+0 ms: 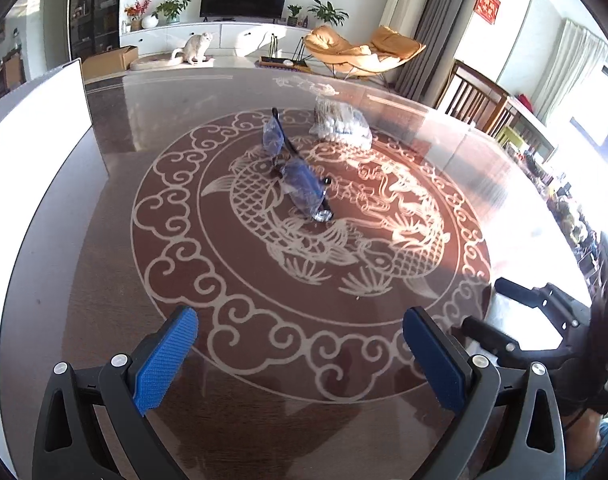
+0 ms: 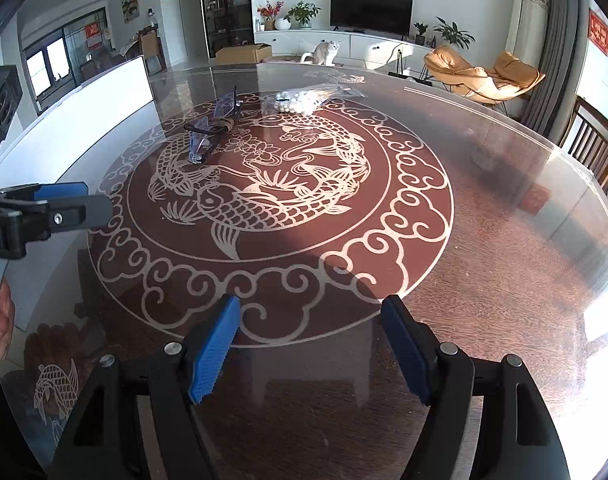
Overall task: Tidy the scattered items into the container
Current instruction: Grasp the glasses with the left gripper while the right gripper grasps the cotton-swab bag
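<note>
Left gripper point(image 1: 300, 328): jaws spread wide, nothing between the 2 blue pads point(image 1: 166, 360). It hangs over the near part of the round glass-topped table point(image 1: 424, 420).

Right gripper point(image 2: 310, 320): jaws likewise wide apart and empty, held above the near edge of the fish-and-cloud pattern point(image 2: 264, 208).

Scattered items, both lying on the glass toward the far side of the pattern:
- 1 pair of glasses point(image 1: 294, 172) in clear wrapping, folded, left of centre.
- 1 clear bag of cotton swabs point(image 1: 340, 122), just right of the glasses and slightly farther. The 2 items lie near each other; contact cannot be determined.

Container: a white box point(image 1: 36, 120) stands at the far left edge of the table, well apart from both items. Its interior is not visible.

Both grippers are well short of the items.
</note>
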The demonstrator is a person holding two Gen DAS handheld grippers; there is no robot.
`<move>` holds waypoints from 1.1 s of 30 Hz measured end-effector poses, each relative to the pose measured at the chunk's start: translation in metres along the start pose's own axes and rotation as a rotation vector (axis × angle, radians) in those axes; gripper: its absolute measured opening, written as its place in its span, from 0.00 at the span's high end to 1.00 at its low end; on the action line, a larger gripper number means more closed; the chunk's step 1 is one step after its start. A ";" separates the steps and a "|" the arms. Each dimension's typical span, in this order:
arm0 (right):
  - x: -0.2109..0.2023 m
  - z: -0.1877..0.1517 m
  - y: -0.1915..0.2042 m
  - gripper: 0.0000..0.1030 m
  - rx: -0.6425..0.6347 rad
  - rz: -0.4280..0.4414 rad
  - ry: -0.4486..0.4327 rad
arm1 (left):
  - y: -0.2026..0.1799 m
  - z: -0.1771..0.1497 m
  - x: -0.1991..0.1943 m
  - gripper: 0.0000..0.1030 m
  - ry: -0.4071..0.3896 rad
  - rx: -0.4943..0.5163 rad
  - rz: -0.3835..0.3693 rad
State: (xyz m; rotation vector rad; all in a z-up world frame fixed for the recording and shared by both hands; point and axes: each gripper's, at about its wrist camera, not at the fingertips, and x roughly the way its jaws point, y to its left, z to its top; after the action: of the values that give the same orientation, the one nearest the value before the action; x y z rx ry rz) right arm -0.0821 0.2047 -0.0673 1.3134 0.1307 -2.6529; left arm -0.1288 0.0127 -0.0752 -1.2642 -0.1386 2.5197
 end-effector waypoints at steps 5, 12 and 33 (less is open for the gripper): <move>0.000 0.000 0.000 0.28 0.000 0.000 0.000 | -0.013 0.060 0.036 0.00 0.052 -0.022 0.016; 0.000 0.000 0.000 0.28 0.000 0.000 0.000 | -0.006 0.091 0.119 0.00 0.173 -0.006 0.210; 0.086 0.161 -0.048 0.27 0.388 0.204 -0.026 | 0.034 0.059 0.066 0.71 0.088 0.084 0.240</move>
State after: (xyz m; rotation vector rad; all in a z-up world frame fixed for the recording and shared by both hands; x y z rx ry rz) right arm -0.2677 0.2159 -0.0381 1.3085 -0.5177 -2.5989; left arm -0.2207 0.0051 -0.0981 -1.4296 0.1466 2.6289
